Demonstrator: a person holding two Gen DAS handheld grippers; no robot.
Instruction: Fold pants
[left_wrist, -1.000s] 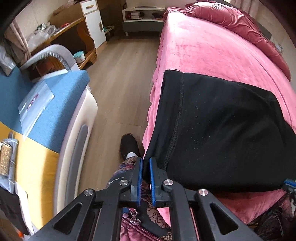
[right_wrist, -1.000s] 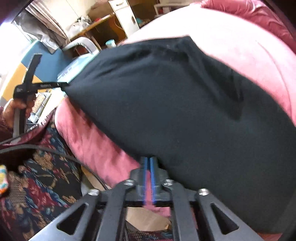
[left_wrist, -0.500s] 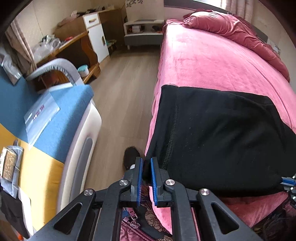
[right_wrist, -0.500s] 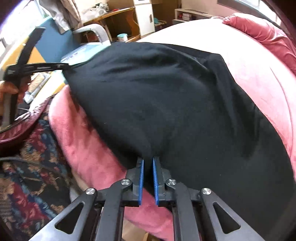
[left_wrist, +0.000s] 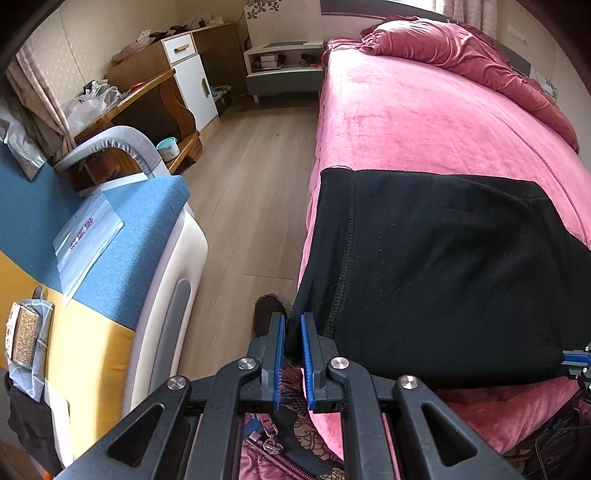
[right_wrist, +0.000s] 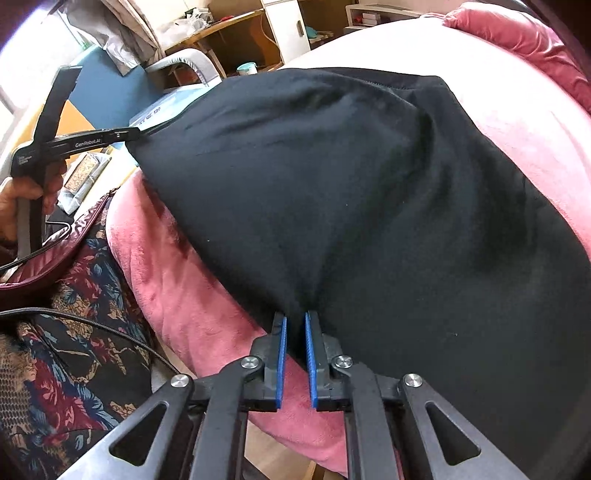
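Black pants lie spread on the pink bed, their near edge at the bed's front side. My left gripper is shut on the pants' near left corner, by the stitched seam. My right gripper is shut on the near edge of the pants further right. The left gripper also shows in the right wrist view, pinching the far corner. The right gripper's blue tip shows at the right edge of the left wrist view.
A blue, yellow and white chair with a plastic bag on it stands left of the bed. Wooden floor runs between them. A desk and cabinet stand at the back. A rumpled red quilt lies at the bed's far end.
Both grippers have risen and pulled back a little with the pants' near edge. More of the bed and room shows, and the cloth lies flatter.
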